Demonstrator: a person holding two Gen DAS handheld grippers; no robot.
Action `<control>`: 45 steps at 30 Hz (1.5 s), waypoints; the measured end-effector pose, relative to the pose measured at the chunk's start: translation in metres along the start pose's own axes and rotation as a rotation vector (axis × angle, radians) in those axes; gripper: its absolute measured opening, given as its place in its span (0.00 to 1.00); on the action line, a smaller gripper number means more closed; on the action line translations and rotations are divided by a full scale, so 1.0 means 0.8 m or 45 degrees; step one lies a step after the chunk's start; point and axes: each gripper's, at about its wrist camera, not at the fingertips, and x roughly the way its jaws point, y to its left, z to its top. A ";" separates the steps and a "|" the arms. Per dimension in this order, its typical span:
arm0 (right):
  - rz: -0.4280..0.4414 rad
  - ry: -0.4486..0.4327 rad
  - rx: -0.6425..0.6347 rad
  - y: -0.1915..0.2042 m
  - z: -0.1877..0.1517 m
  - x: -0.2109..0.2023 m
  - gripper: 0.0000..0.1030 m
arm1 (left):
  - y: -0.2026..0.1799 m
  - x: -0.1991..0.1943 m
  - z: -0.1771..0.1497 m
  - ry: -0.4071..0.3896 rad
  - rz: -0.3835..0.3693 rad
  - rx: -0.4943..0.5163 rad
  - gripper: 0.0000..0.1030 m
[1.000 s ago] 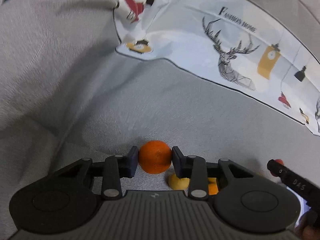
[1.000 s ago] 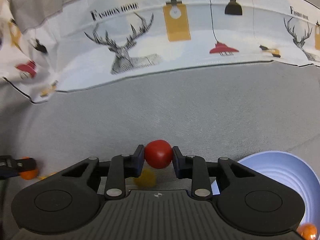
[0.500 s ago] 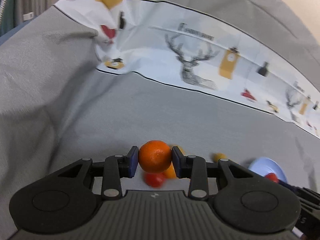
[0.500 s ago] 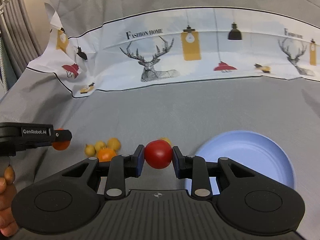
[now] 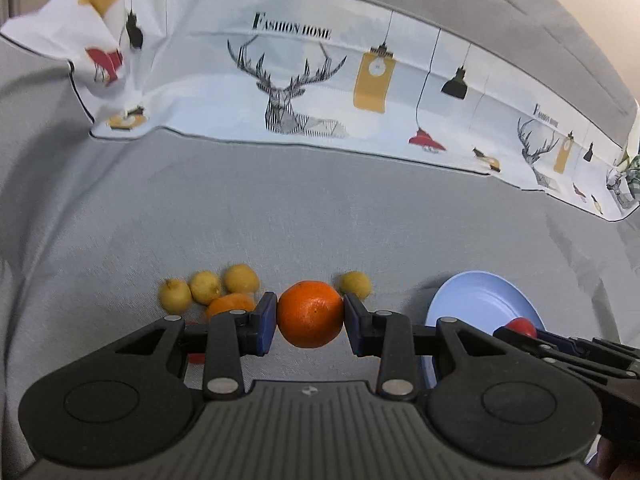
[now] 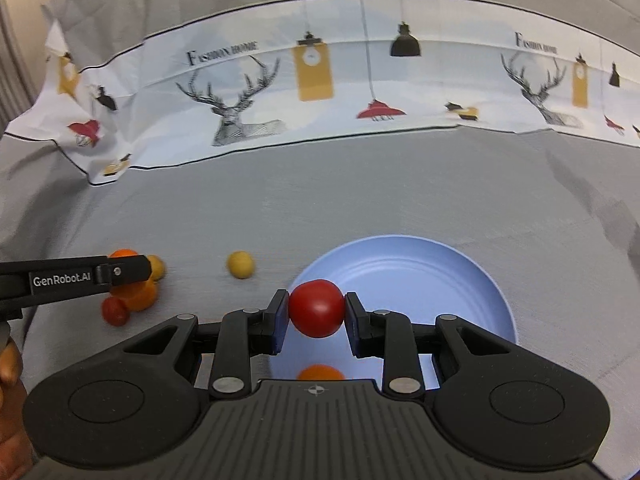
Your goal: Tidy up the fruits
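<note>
Gripping an orange (image 5: 310,314), the left gripper (image 5: 310,318) reads "GenRobot.AI"; the right gripper (image 6: 316,314) clamps a red tomato (image 6: 316,313) over the blue plate (image 6: 460,280); "Fashion Home" marks the far cloth (image 6: 360,92).

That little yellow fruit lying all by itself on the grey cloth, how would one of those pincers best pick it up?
Take the lone yellow fruit across its widest middle, coming down from above. It is small and round, so pads on opposite sides at the middle will probably not slip. Bare grey cloth surrounds it, leaving room for both fingers.
</note>
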 end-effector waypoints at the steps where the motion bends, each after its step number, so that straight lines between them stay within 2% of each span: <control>1: -0.003 0.005 0.006 -0.003 0.000 0.002 0.30 | 0.000 0.002 0.000 0.008 -0.003 -0.003 0.39; 19: -0.017 0.006 0.009 -0.009 0.000 0.008 0.30 | -0.006 0.018 0.002 0.026 -0.011 0.013 0.39; 45: -0.185 0.008 0.179 -0.055 0.002 0.012 0.30 | -0.071 0.015 -0.004 -0.074 -0.228 0.174 0.38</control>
